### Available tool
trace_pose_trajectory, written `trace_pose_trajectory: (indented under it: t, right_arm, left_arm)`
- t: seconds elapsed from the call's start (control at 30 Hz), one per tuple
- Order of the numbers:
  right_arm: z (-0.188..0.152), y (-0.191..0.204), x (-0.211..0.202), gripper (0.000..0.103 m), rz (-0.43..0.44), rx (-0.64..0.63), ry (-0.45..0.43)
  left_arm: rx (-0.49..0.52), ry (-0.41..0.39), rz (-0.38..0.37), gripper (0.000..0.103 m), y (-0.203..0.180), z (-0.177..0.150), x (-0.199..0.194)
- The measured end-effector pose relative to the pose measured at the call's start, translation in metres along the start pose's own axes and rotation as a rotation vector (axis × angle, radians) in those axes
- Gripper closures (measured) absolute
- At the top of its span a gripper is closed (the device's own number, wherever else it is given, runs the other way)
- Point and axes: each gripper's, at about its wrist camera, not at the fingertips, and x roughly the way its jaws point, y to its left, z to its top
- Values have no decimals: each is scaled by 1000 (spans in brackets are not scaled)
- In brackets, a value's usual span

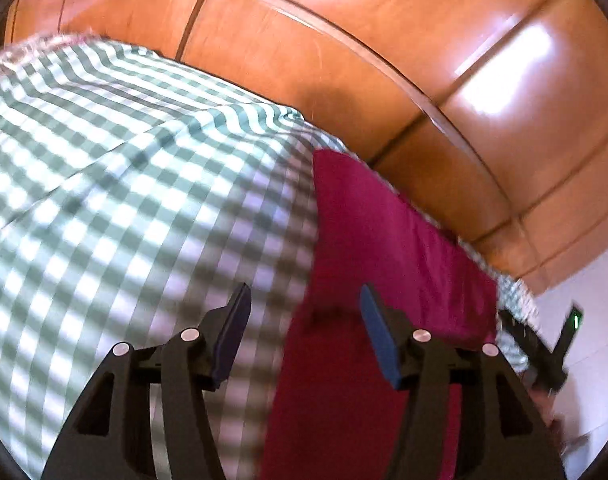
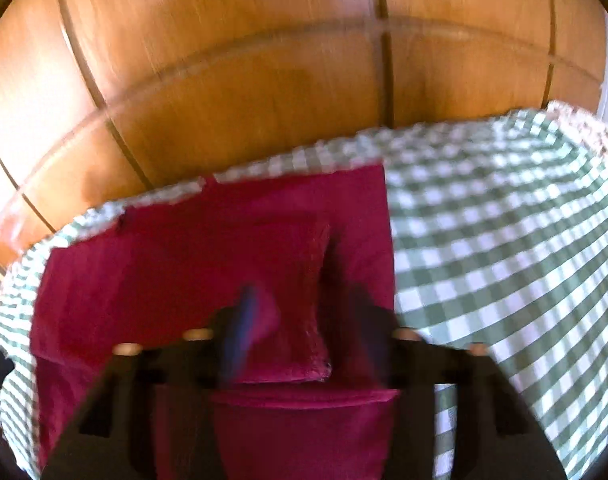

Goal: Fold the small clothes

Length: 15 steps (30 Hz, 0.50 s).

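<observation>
The crimson garment lies flat on the green-checked cloth, under both grippers. The right gripper has its jaws apart over a turned-over flap, gripping nothing; the left gripper has its jaws apart above the garment's edge, likely so the fold settles. Wooden panels rise behind.

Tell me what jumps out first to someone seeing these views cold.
The crimson garment grabs the eye, spread over the green-and-white checked cloth near its far edge. Behind rises a glossy orange-brown wooden wardrobe. The left gripper hangs open above the garment's edge.
</observation>
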Motion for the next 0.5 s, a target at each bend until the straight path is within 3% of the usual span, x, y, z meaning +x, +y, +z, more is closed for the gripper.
trace_pose_trajectory:
  t: [0.17,0.4,0.47,0.5]
  right_arm:
    - [-1,36,2,39,80,-103,5]
    - [-4,54,34,39,28,-173,40]
    - [-4,49,41,39,12,-160,45]
    - [-5,48,43,39,8,-152,51]
  left_arm:
    - [-52,27,-23,47,0,38,39]
    - [-79,70,-56,38,-19,68,89]
    - [-87,85,-68,41,-24,73,104]
    - [-83,91,-70,55,-29,74,110]
